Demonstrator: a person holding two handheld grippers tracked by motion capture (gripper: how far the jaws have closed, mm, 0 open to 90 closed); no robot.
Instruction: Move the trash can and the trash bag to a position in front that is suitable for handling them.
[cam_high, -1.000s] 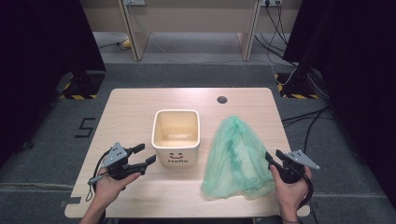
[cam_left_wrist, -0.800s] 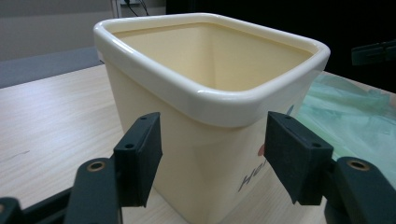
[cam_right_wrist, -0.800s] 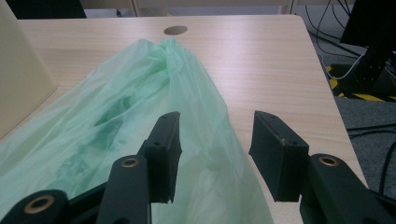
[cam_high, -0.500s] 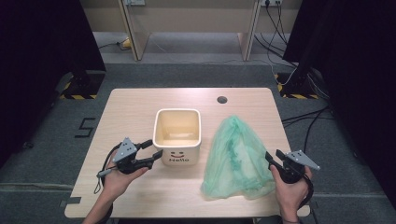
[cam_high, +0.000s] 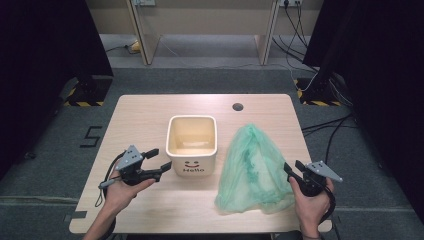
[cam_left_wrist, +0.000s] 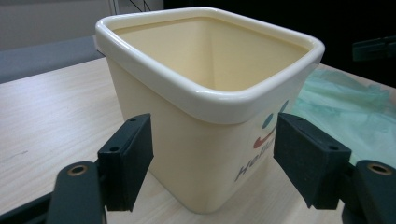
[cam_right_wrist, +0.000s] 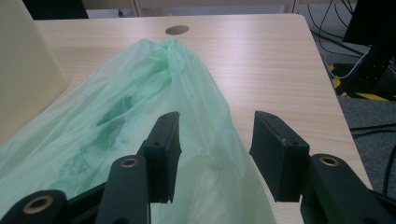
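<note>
A cream square bin with a "Hello" smiley face stands mid-table. My left gripper sits just left of its front corner. In the left gripper view that gripper is open, its jaws have just been opening, and the bin's near corner stands between the pads, untouched. A crumpled green plastic bag lies to the right of the bin. My right gripper rests open at the bag's right edge. In the right gripper view the gripper straddles a fold of the bag without pinching it.
A round cable hole sits near the wooden table's far edge. Cables trail over the grey floor at the right, and dark curtains stand on both sides. Bare tabletop lies left of the bin and along the front.
My left gripper has shifted slightly to the right, up to the bin's front corner. The right gripper and the bag have stayed put.
</note>
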